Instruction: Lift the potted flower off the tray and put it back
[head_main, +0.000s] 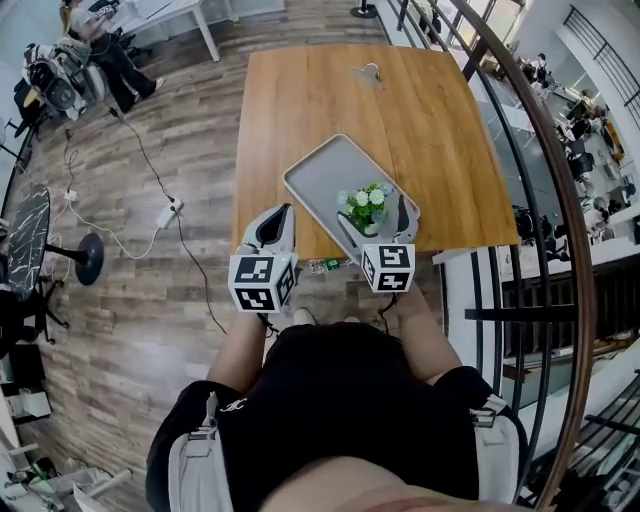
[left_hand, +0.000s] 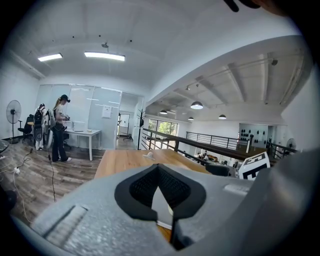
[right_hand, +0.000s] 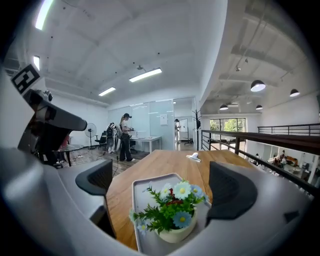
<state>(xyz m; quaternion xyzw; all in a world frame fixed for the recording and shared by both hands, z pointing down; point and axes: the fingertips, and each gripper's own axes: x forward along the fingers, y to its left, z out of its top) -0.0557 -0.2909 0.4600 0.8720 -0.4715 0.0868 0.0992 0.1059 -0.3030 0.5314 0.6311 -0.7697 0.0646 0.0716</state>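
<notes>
1. Closest in, seen from above: black clothing of the person (head_main: 330, 400), both forearms reaching toward the near edge of the bench (head_main: 320, 90).
2. Just beyond the forearms, two marker cubes, the left cube (head_main: 262, 282) and the right cube (head_main: 388, 267).
3. At the bench's near edge, just left of the tray (head_main: 320, 175), the left gripper (head_main: 284, 213); its fingers (left_hand: 142, 187) pressed together at the tips, nothing pinched, only a sliver of tray showing through the gap below them.
4. Over the tray's near end, the right gripper (head_main: 371, 212), fingers (right_hand: 232, 192) spread wide on either side of the potted flower (head_main: 366, 208) — left pad clearly apart from it, right pad just beside the blooms, contact there unclear.
5. Potted flower upright on the near right part of the grey tray: pale pot, green leaves, white and blue blooms.
6. Tray lying skewed on the near half of the wooden bench, its near end hidden under the right gripper.
7. Far along the bench, well apart from the tray, a small pale object (head_main: 368, 73).
8. Right of the bench, a dark railing (head_main: 520, 200); left of it, wooden floor (head_main: 150, 320) with a power strip (head_main: 167, 213) on a cable — and far off to the left, another person (right_hand: 125, 137) standing.
</notes>
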